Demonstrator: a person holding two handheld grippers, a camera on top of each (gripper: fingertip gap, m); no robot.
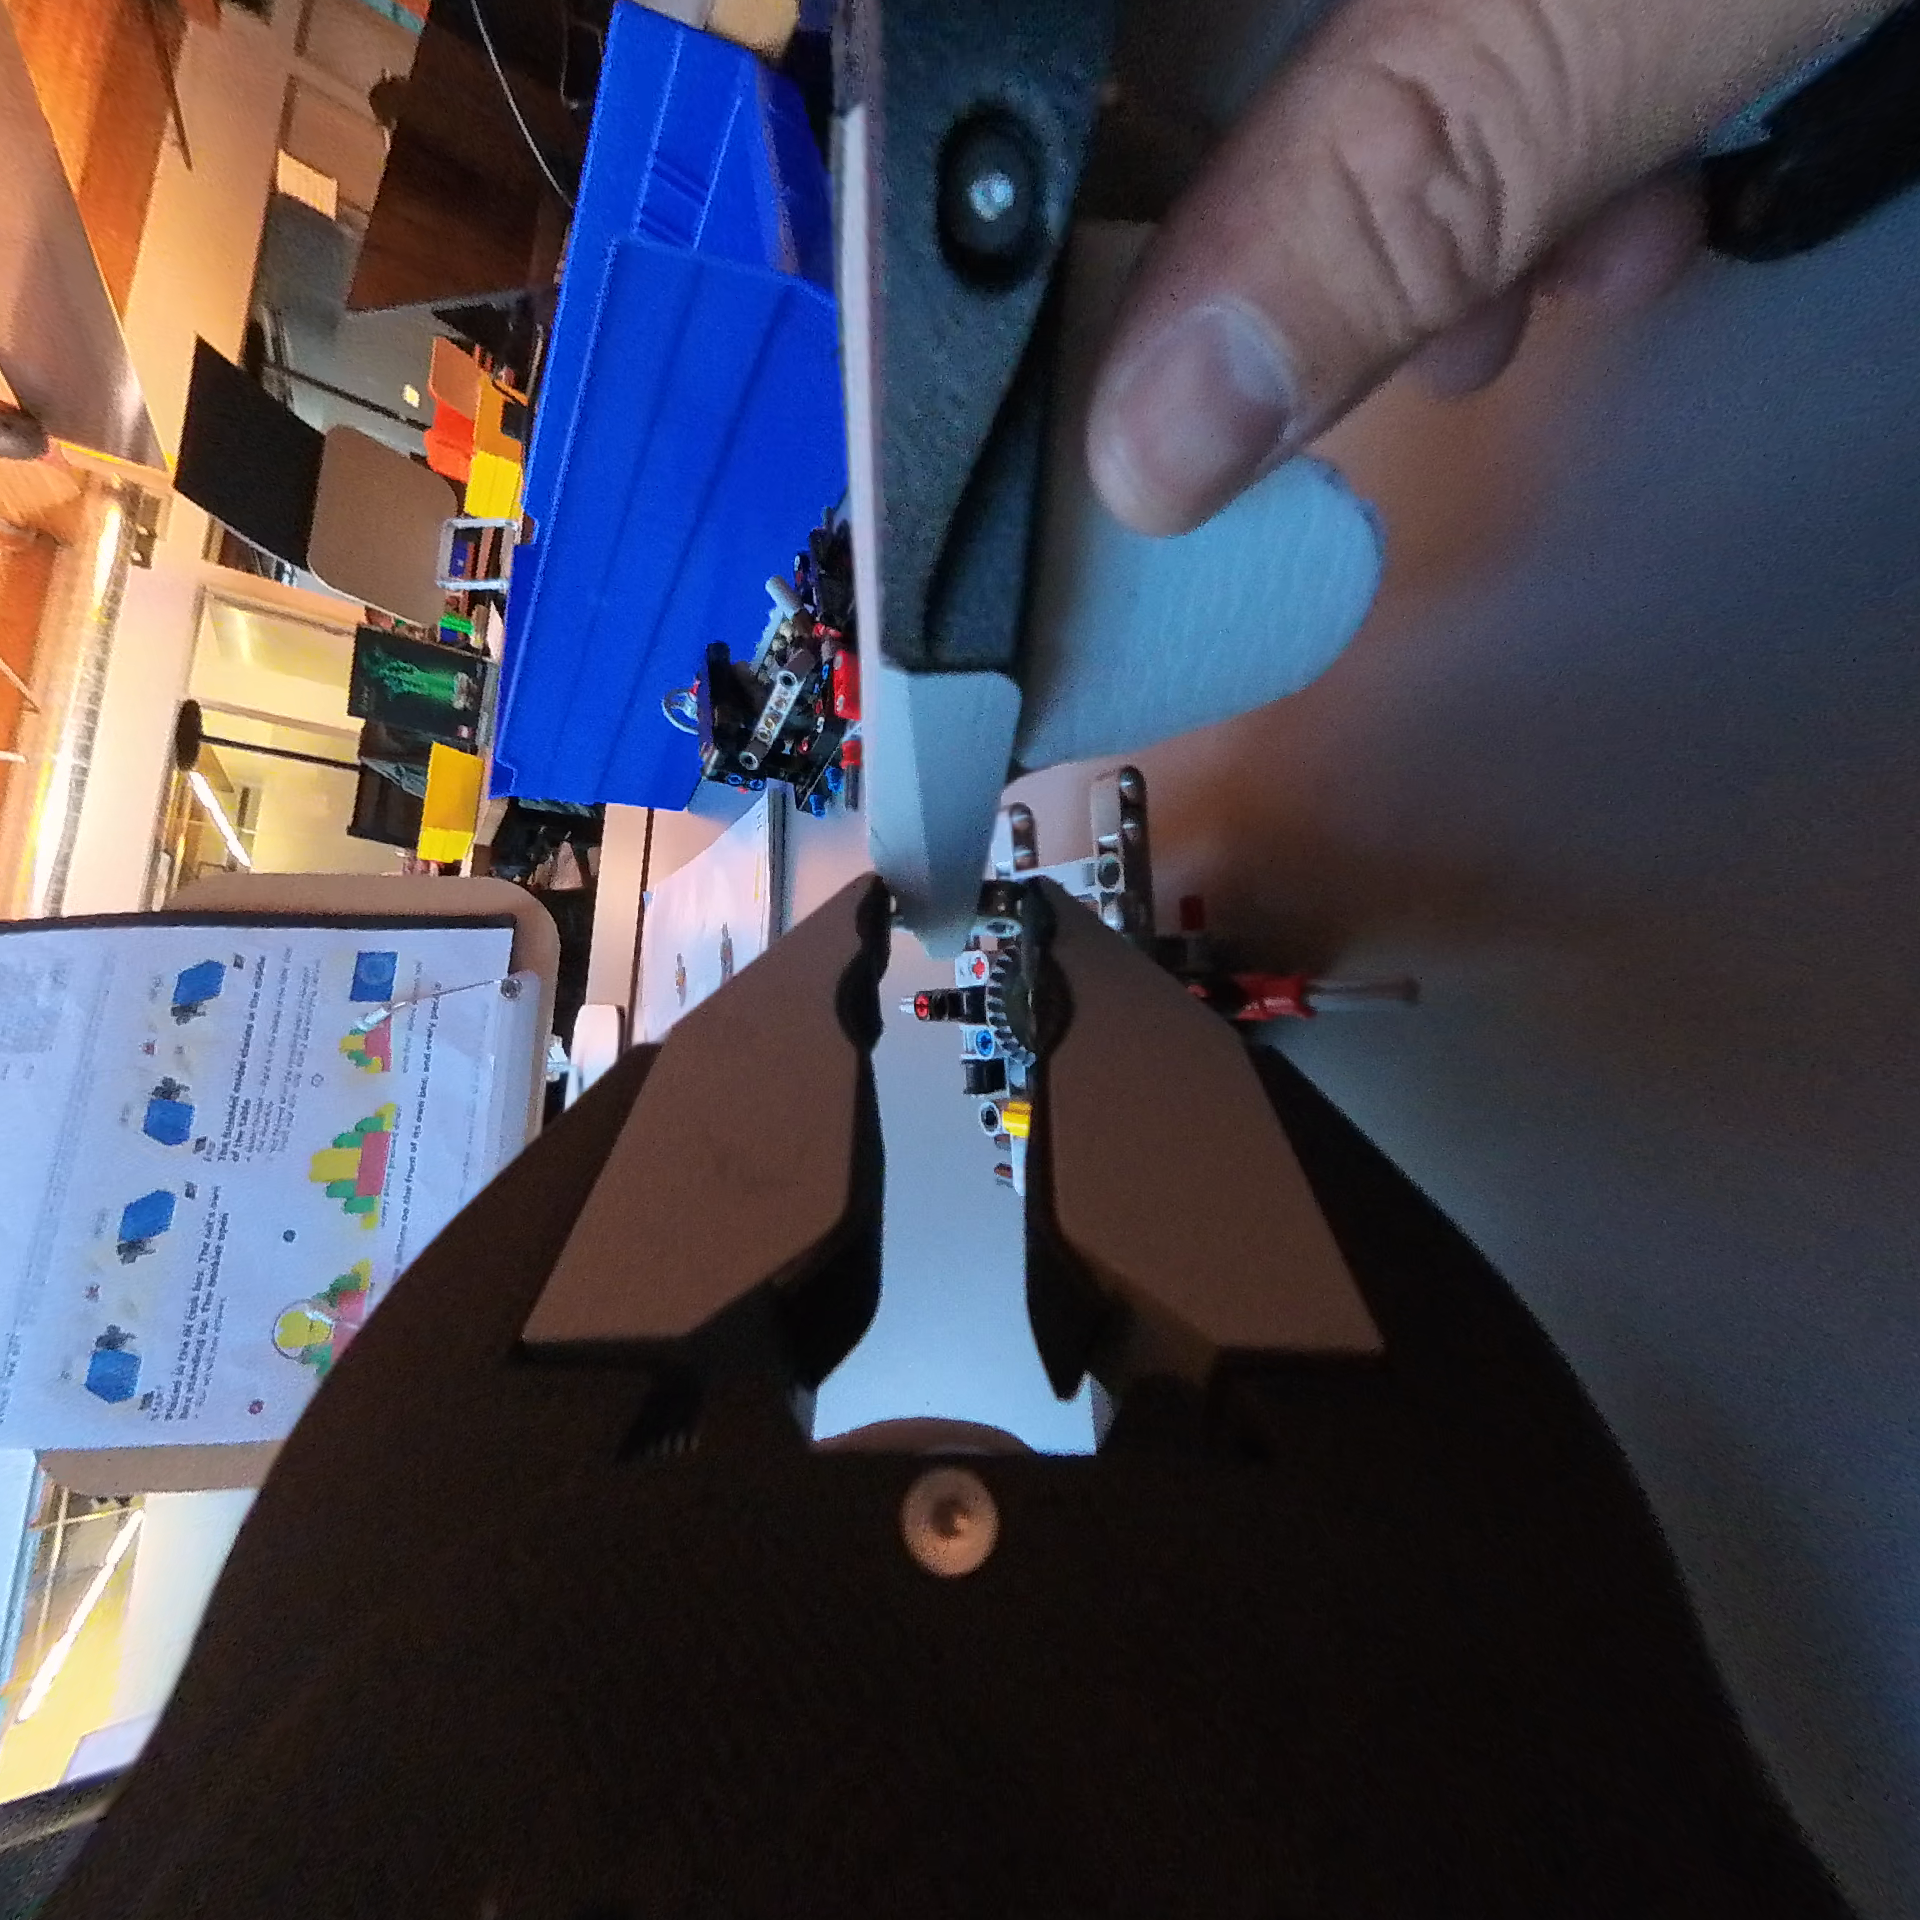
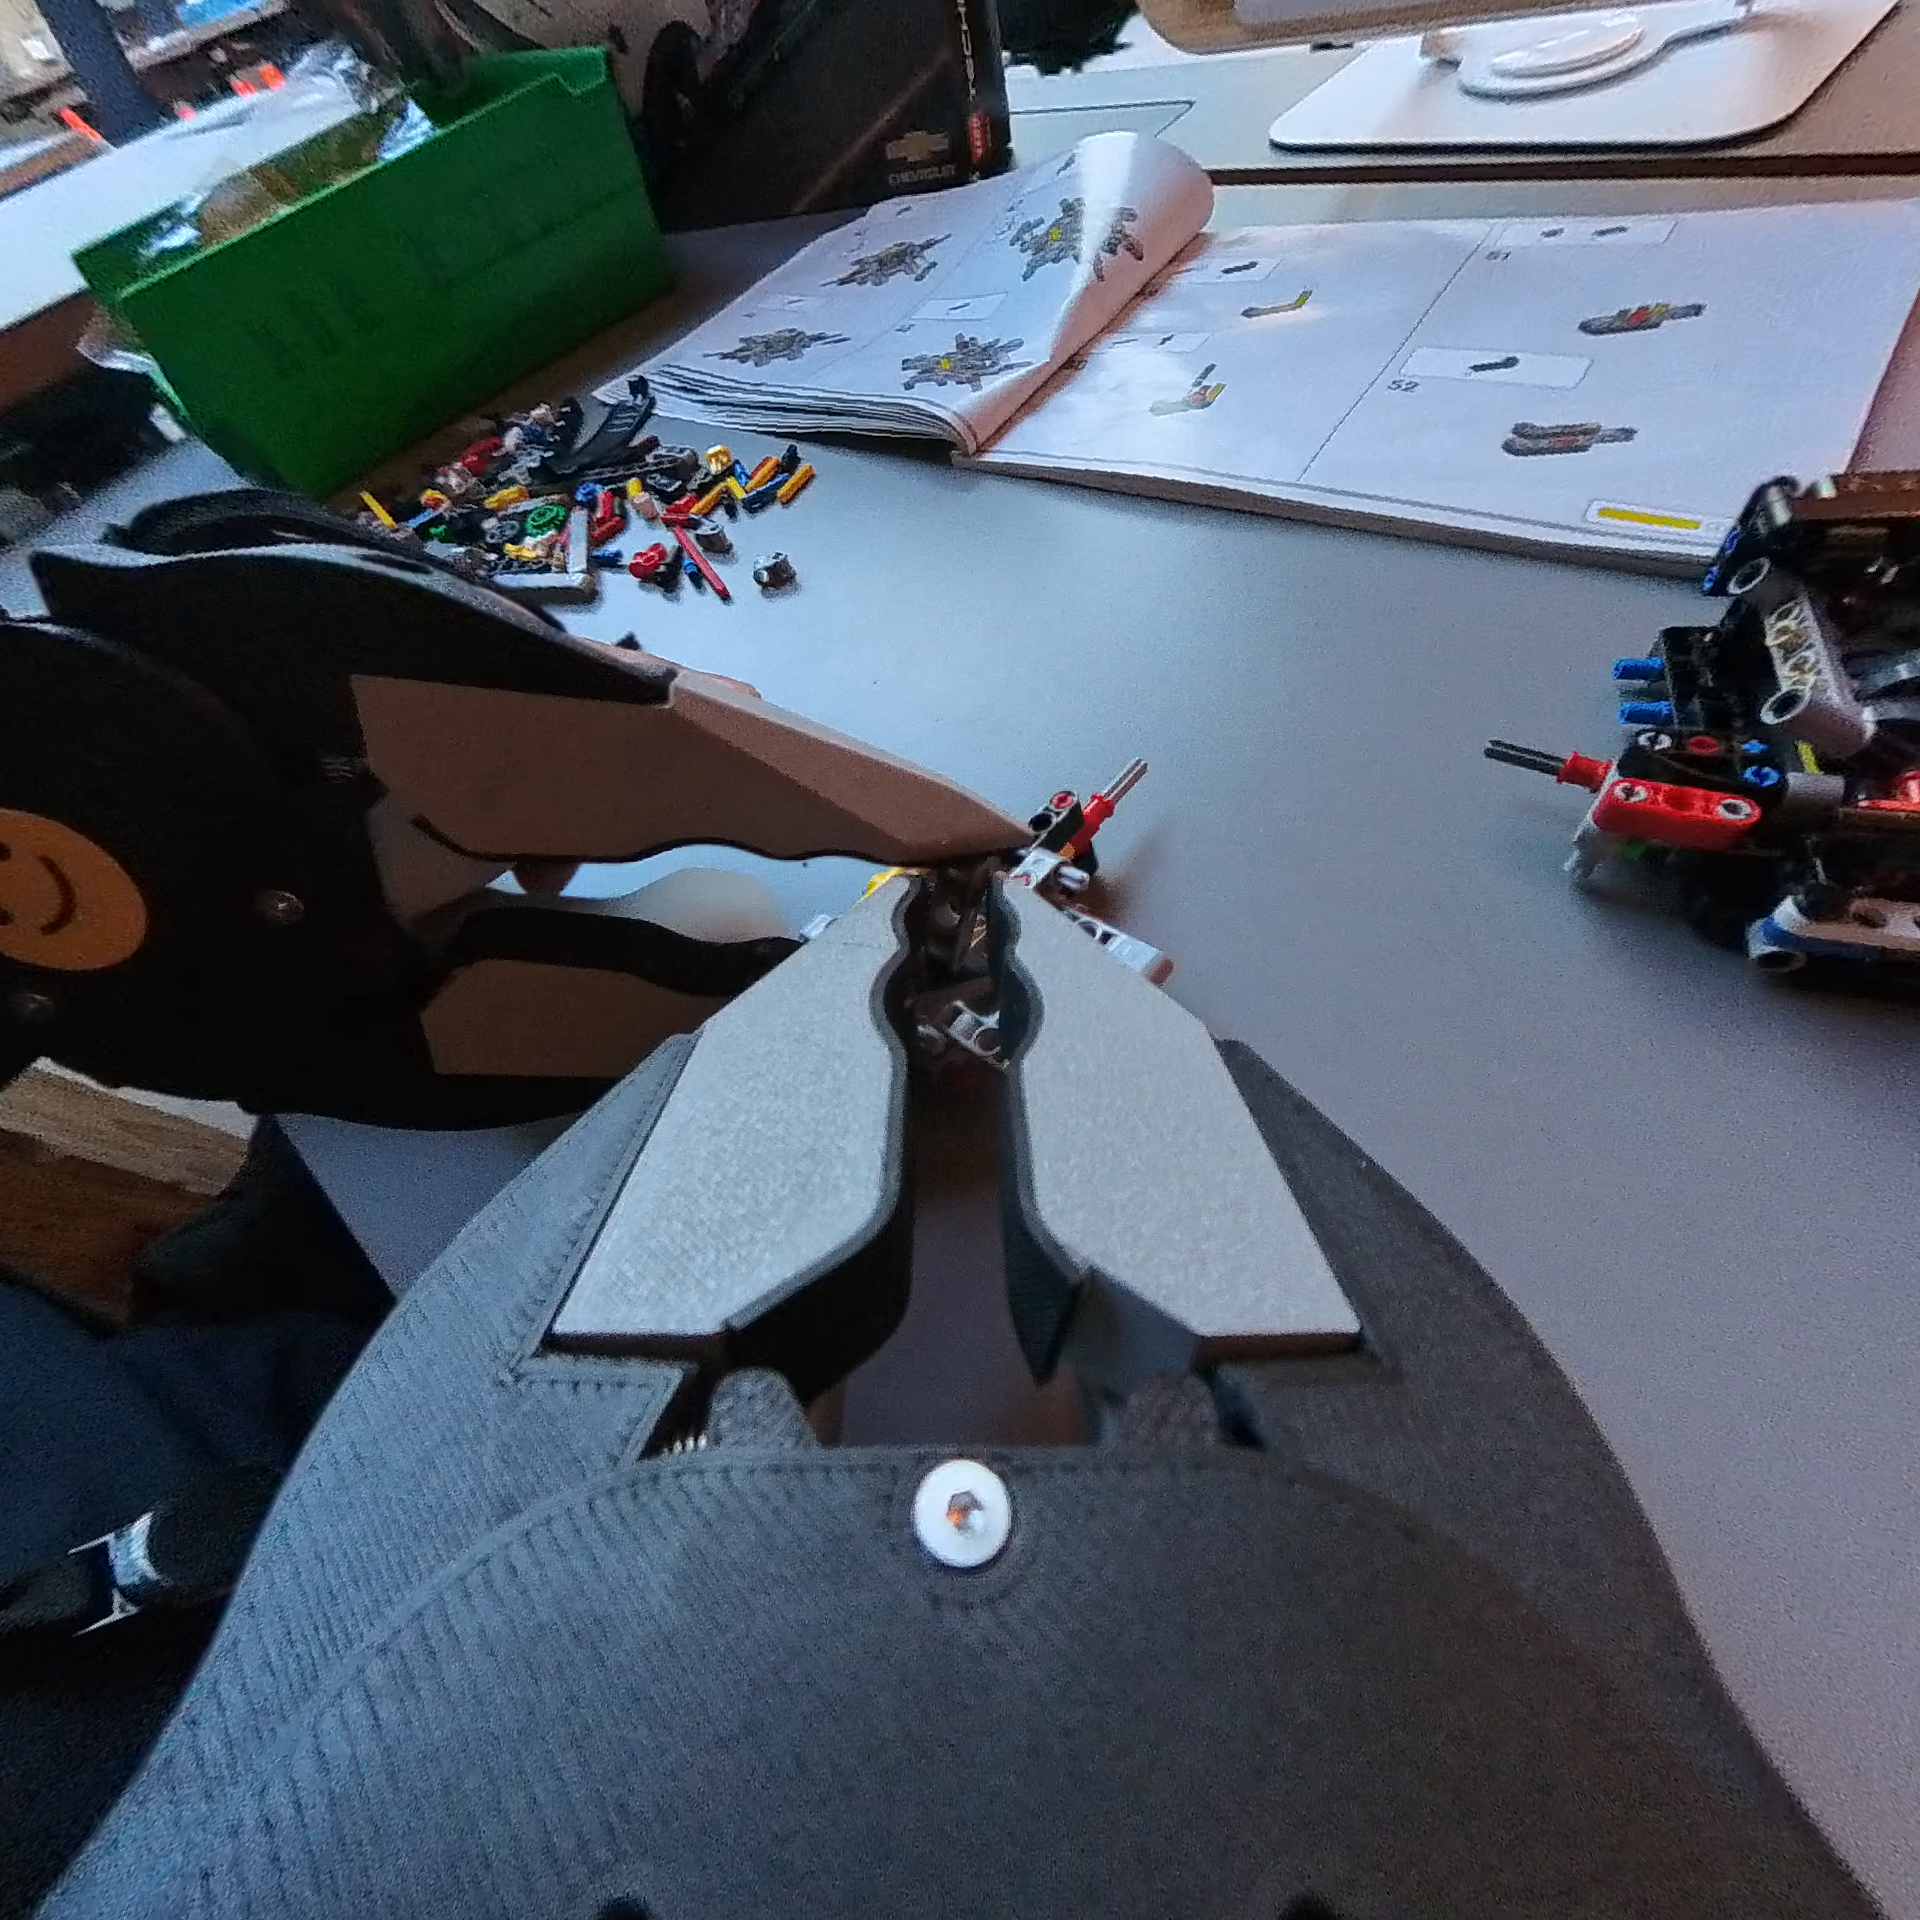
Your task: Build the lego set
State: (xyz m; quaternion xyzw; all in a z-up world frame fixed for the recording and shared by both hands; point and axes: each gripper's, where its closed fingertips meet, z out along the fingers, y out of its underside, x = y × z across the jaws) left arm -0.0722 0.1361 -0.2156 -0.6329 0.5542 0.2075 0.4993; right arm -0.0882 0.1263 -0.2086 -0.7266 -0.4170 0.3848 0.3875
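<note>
Grey desk (image 1: 1662, 727), left wrist view, camera rolled on its side. Left gripper (image 1: 961, 987): brown fingers (image 1: 748, 1091) stand partly apart, with a small brick assembly (image 1: 992, 1023) between them. Its black toothed gear sits against the inner face of the finger nearer the desk; the other finger shows a clear gap to the parts, so contact on that side cannot be told. The assembly's long axis runs roughly along the fingers, away from the camera, with a red-tipped pin jutting sideways into the gap. Right gripper's grey fingertip (image 1: 935, 831) comes in across the view and reaches the tips of the left fingers, just beside the gear. A person's thumb (image 1: 1299, 312) rests on that gripper. Blue bin (image 1: 675, 416) and a second brick build (image 1: 779, 707) stand farther off.

Right wrist view. Right gripper (image 2: 951, 914): grey fingers (image 2: 1122, 1143) nearly closed, dark parts of the assembly (image 2: 956, 997) lodged in the narrow slot between them; pads appear to press it. Left gripper's brown finger (image 2: 727, 769) arrives from the left, its tip right over the same piece. Both grippers meet on the one assembly, near the desk's near edge. Open instruction booklet (image 2: 1351, 364), loose parts pile (image 2: 582, 509), green bin (image 2: 395, 281) lie toward the far edge; the larger build (image 2: 1808, 748) is well apart at the right.
</note>
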